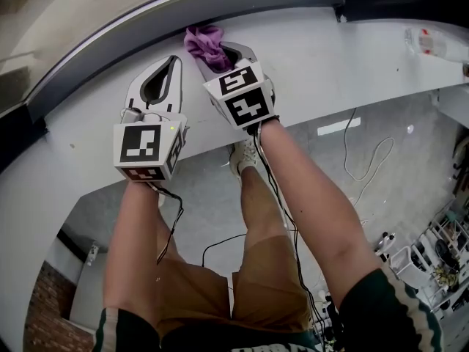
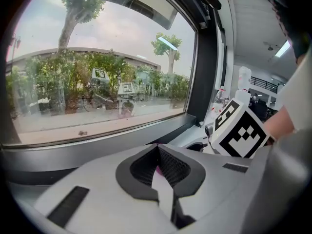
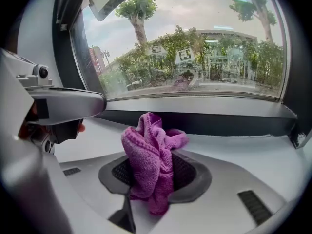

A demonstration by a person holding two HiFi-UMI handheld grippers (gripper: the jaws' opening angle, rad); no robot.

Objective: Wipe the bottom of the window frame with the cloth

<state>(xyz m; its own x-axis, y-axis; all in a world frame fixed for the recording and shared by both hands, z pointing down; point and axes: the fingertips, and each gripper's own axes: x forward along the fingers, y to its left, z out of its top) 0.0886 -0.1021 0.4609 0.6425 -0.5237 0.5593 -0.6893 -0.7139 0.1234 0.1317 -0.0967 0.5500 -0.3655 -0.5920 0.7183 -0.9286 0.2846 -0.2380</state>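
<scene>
While your right gripper (image 3: 155, 182) pinched the purple cloth (image 3: 148, 150), bunched upright above its jaws, your left gripper (image 2: 158, 168) sat just beside it with jaws pressed together. Both forearms reached straight out, side by side, over the white sill (image 1: 330, 50), the cloth close to the dark frame (image 3: 219, 123).

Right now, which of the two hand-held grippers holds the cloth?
The right hand-held gripper: its jaws pinch the purple cloth. The left hand-held gripper is shut on nothing.
</scene>
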